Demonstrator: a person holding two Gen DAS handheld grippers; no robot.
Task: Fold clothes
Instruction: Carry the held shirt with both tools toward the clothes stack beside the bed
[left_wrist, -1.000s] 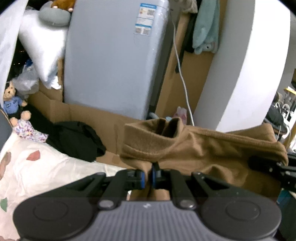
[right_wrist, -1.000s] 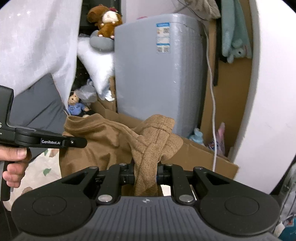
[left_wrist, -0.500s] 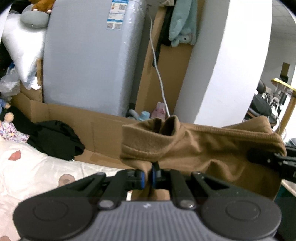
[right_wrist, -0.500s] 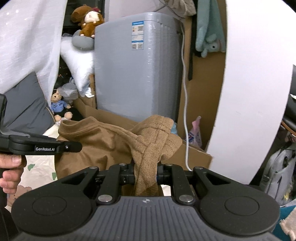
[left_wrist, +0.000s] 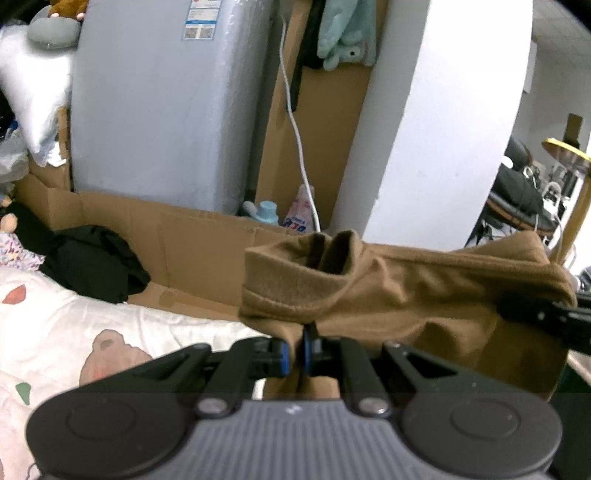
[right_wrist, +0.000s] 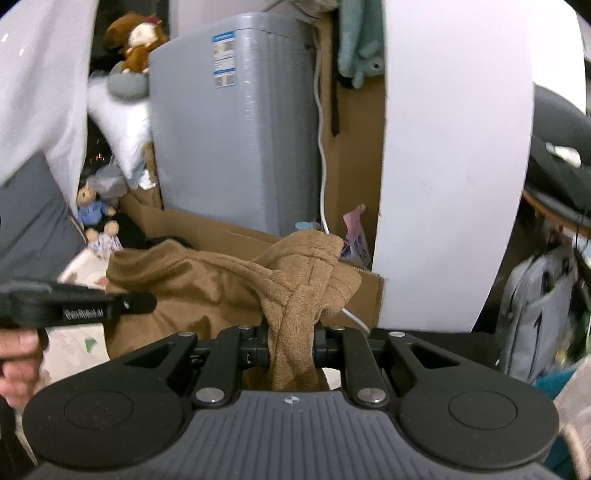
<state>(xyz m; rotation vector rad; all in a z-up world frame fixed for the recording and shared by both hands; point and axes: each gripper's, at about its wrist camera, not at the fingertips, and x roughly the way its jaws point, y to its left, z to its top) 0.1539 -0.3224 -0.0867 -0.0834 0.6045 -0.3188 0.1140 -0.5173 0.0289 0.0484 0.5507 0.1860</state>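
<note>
A brown garment (left_wrist: 399, 295) hangs in the air, stretched between both grippers. My left gripper (left_wrist: 295, 350) is shut on one bunched edge of it, the blue pads pressing the cloth. My right gripper (right_wrist: 290, 350) is shut on the other thick, ribbed edge of the brown garment (right_wrist: 207, 291). In the left wrist view the right gripper's finger (left_wrist: 543, 317) shows at the far right. In the right wrist view the left gripper (right_wrist: 81, 306) and the hand (right_wrist: 18, 369) holding it show at the left. The lower part of the garment is hidden behind the gripper bodies.
Below at the left lies a white printed bedsheet (left_wrist: 55, 332) with a black garment (left_wrist: 92, 262) at its far edge. Behind stand cardboard (left_wrist: 199, 236), a grey wrapped appliance (left_wrist: 166, 103), a white column (left_wrist: 436, 122), stuffed toys (right_wrist: 96, 214) and a grey backpack (right_wrist: 535, 306).
Both views have swung to the right: the appliance and toys have slid left and the white column and the room at the right have come in. The garment stays gripped on both sides.
</note>
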